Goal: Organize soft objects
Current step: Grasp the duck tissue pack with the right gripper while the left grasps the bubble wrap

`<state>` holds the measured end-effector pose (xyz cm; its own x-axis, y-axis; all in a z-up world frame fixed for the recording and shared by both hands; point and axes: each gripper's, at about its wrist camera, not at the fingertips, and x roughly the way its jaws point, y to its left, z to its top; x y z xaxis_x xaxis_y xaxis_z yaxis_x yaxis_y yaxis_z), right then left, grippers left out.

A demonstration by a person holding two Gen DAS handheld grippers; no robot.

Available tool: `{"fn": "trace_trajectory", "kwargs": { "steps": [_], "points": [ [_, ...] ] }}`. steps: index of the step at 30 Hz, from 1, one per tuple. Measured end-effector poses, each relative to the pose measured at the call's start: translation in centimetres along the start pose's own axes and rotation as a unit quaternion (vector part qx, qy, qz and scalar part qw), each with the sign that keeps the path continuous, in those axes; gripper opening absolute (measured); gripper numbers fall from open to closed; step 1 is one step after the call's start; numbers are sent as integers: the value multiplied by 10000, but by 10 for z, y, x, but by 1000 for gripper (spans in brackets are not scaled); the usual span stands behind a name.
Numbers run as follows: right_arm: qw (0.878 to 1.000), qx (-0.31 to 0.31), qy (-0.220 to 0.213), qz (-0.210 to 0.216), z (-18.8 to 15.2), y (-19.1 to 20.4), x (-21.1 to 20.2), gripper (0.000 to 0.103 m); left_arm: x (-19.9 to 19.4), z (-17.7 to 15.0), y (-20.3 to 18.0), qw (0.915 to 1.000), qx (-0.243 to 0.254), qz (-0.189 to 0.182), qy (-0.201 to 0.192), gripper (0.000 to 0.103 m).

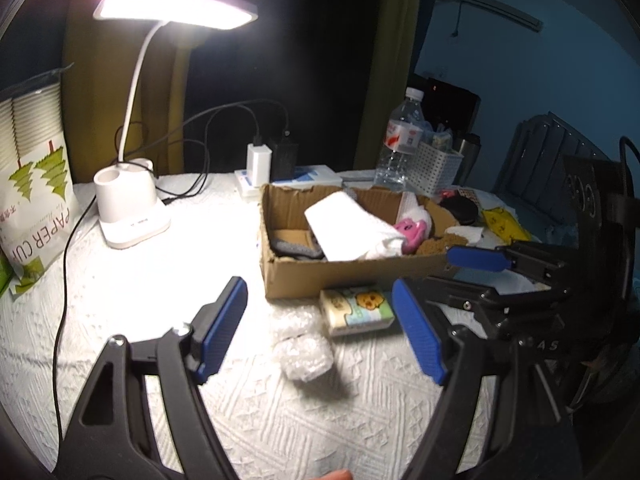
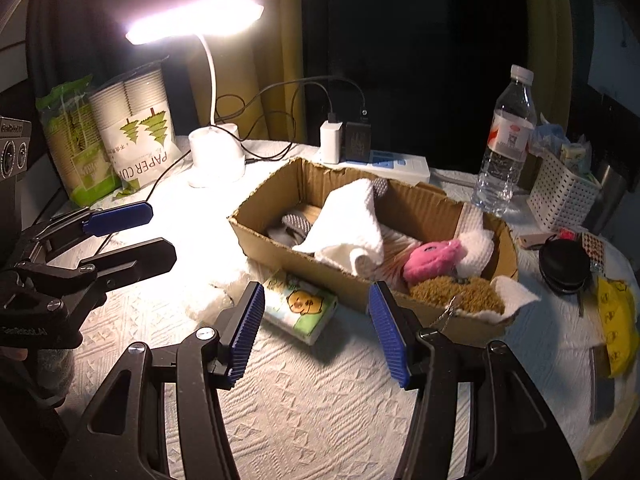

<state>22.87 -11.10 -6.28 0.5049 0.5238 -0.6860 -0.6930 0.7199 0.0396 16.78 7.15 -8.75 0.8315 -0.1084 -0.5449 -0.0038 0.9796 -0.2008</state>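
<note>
Both grippers, left gripper [image 1: 320,330] and right gripper [image 2: 316,332], stand half-open and empty at lower frame. Mid-frame, a tissue pack [image 2: 298,306] lies just before the cardboard box [image 2: 344,276] holding a white towel [image 2: 346,232].

The white towel [image 2: 348,224] hides most of the grey cloth [image 2: 296,222] beneath.

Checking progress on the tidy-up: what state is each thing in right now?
Left gripper: open, empty.
Right gripper: open, empty.
Cardboard box: open-topped, partly filled.
White towel: in box.
Pink plush: in box.
Tissue pack: on table, outside box.
Desk lamp: on.
Water bottle: upright, capped.
</note>
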Motion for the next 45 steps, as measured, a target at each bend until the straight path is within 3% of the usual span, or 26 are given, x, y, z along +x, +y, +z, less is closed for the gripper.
{"fn": "trace_trajectory", "kwargs": {
  "steps": [6, 11, 14, 18, 31, 38, 45],
  "points": [
    [9998, 101, 143, 74, -8, 8, 15, 68, 5, -11, 15, 9998, -114, 63, 148, 76],
    [9994, 99, 283, 151, -10, 17, 32, 68, 13, -19, 31, 9990, -276, 174, 300, 77],
    [9991, 128, 365, 186, -9, 20, 44, 69, 19, -21, 37, 9984, -340, 213, 389, 87],
    [9981, 238, 511, 266, -9, 19, 63, 81, 24, -23, 43, 9980, -395, 201, 452, 89],
    [9948, 466, 840, 325, -11, 11, 102, 81, 46, -30, 39, 9962, -262, 265, 789, 89],
    [9935, 579, 825, 523, -13, 2, 93, 79, 57, -28, 23, 9950, -71, 361, 930, 89],
    [9950, 618, 643, 444, -24, -9, 62, 79, 71, -30, 3, 9930, 123, 406, 1101, 89]
  ]
}}
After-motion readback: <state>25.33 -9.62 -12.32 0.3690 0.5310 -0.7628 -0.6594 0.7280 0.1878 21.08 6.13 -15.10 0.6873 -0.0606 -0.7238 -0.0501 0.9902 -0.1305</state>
